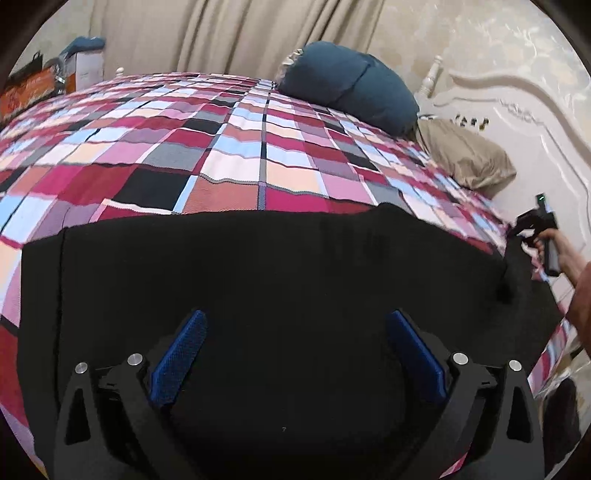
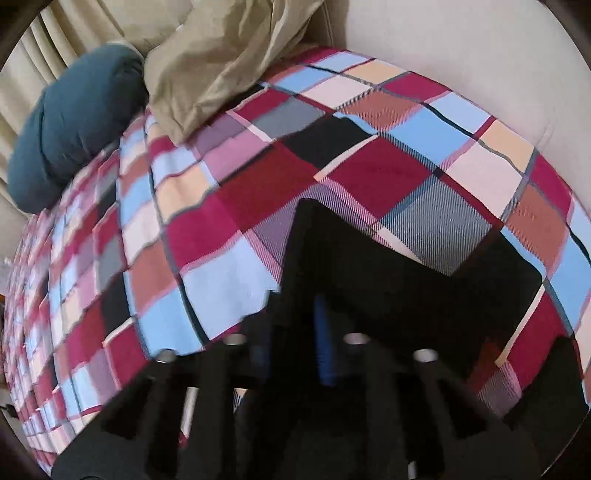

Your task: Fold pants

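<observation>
1. While the black fabric pants [image 1: 280, 266] lie spread flat across the near side of the bed's checked red, pink, blue and black bedspread [image 1: 221, 147], the left hand-held gripper [image 1: 295, 354] hangs just above them, over the middle of the cloth.
2. Its two blue textured pads [image 1: 181, 354] stand wide apart, with nothing pinched between them; only dark cloth shows beneath.
3. Far to the right end of the pants, the right hand-held gripper [image 1: 517, 230] sits at the edge of the fabric, held by a person's hand [image 1: 546, 247].
4. From its own camera the right hand-held gripper [image 2: 295, 332] is blurred, its blue pads [image 2: 325, 343] drawn together; a fold of black cloth [image 2: 369, 266] lies right at its tips, but I cannot tell whether the cloth is actually caught.
5. At the head of the bed a dark teal round cushion [image 1: 351, 85] rests beside a tan rumpled pillow [image 1: 465, 158], both well apart from the pants.
6. Beige curtains [image 1: 236, 33] hang behind the bed.
</observation>
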Motion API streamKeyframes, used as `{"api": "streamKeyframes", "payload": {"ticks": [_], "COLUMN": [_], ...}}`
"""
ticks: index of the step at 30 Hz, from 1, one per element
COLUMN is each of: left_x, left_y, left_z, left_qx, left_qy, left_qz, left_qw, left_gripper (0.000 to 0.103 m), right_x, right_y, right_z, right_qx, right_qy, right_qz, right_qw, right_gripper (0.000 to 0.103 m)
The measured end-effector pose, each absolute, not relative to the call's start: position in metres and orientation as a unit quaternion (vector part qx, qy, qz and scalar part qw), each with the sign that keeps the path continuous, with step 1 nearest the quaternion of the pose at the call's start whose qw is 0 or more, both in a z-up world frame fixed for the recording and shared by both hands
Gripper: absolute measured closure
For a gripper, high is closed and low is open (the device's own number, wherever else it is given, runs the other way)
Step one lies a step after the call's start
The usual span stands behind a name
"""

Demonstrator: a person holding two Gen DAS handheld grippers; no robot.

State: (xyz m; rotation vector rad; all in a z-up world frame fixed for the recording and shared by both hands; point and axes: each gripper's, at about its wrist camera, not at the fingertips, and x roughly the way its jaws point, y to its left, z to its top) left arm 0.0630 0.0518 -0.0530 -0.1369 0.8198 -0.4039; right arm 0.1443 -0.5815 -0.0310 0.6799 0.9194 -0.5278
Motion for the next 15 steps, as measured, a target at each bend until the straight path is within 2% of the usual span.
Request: {"api": "streamKeyframes", "payload": {"ticks": [9,12,15], "left_x": [0.056,0.053,0.051], "left_y": [0.052,0.056,0.057], "left_z": [-0.051,-0.049,-0.047], "left_qx": [-0.059,-0.07,-0.073], "left_qy": [0.386,0.384,0.384], "left_qz": [-0.197,-0.2,-0.203], "left_qw": [0.9,0.898,0.898], "left_gripper": [0.005,0.005,0.005], "right_x": [-0.018,-0.074,-0.117], "right_y": [-0.6,-0.607,-0.617], "right_z": [0.03,0.023,-0.01], "right_qx": [0.398,0.422,0.459], "right_qy": [0.261,0.231,0.23], "right_qz": [-0.188,-0.201,-0.212], "right_qw": [0.859,0.853,0.832], "right_gripper": [0.097,0.097,0.097]}}
